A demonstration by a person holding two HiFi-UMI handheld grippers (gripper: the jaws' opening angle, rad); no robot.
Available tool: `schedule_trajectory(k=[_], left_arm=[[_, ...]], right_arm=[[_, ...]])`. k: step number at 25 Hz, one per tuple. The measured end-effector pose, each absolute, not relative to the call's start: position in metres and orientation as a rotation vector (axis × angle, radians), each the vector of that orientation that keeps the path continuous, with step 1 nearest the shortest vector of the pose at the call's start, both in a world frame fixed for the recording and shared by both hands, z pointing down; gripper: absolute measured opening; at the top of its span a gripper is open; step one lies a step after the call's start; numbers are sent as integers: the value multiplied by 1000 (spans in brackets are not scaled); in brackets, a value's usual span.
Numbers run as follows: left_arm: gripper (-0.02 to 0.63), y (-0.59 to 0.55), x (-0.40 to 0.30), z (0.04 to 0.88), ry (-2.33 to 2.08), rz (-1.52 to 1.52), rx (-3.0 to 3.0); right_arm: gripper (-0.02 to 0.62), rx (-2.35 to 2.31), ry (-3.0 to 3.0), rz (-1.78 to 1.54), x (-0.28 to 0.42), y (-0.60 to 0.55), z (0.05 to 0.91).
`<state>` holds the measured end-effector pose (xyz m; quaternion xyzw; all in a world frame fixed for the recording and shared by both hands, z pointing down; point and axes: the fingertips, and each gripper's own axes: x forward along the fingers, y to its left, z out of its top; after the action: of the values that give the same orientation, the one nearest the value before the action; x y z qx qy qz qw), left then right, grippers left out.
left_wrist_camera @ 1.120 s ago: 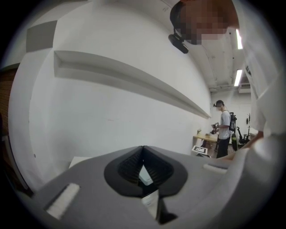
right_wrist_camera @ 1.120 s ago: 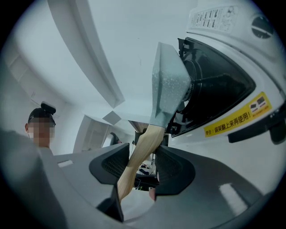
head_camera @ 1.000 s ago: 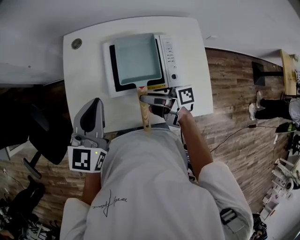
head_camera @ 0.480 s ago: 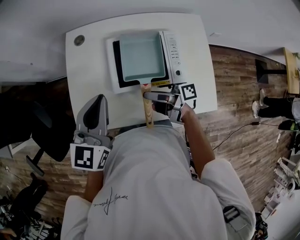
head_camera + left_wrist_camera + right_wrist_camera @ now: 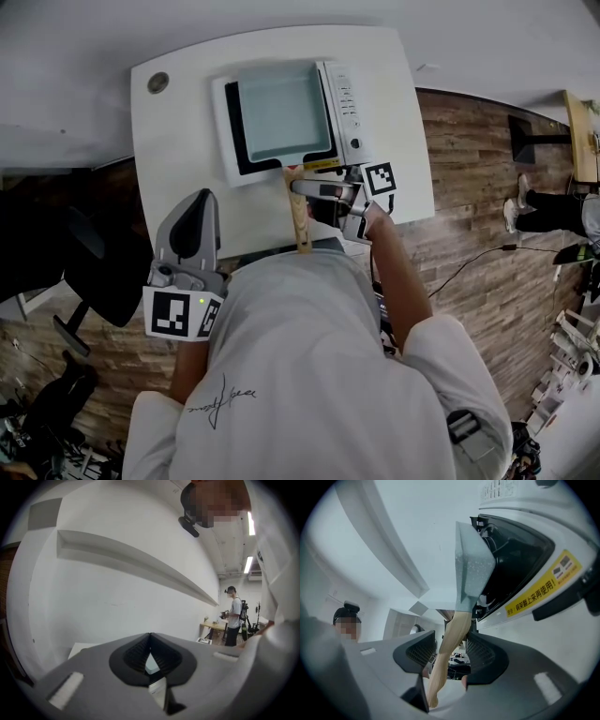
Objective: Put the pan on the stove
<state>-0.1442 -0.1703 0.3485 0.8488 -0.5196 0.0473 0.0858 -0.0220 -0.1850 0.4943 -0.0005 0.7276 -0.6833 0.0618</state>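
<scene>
A square pale-blue pan rests flat on the white induction stove at the back of the white table. Its wooden handle points toward me. My right gripper reaches in from the right and straddles the handle. In the right gripper view the handle runs between the jaws of the right gripper, which are opening, with a gap at the left pad. The pan and the stove lie just ahead. My left gripper hovers at the table's near left edge, shut and empty.
A round cable hole sits in the table's far left corner. A dark office chair stands left of the table on the wood floor. Someone's legs show at the far right, and another person stands far off.
The right gripper's jaws have parted slightly around the handle. The pan has stayed on the stove. The left gripper has barely moved.
</scene>
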Motion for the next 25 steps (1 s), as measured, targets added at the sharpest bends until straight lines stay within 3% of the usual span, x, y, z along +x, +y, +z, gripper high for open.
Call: schedule_trajectory(k=[20, 25], left_arm=[[5, -157, -142, 341, -1506, 72, 2568], [5, -153, -142, 342, -1494, 57, 2567]], right_arm=[[182, -470, 2298, -2025, 27, -179, 498], [135, -705, 2415, -1901, 46, -184, 485]])
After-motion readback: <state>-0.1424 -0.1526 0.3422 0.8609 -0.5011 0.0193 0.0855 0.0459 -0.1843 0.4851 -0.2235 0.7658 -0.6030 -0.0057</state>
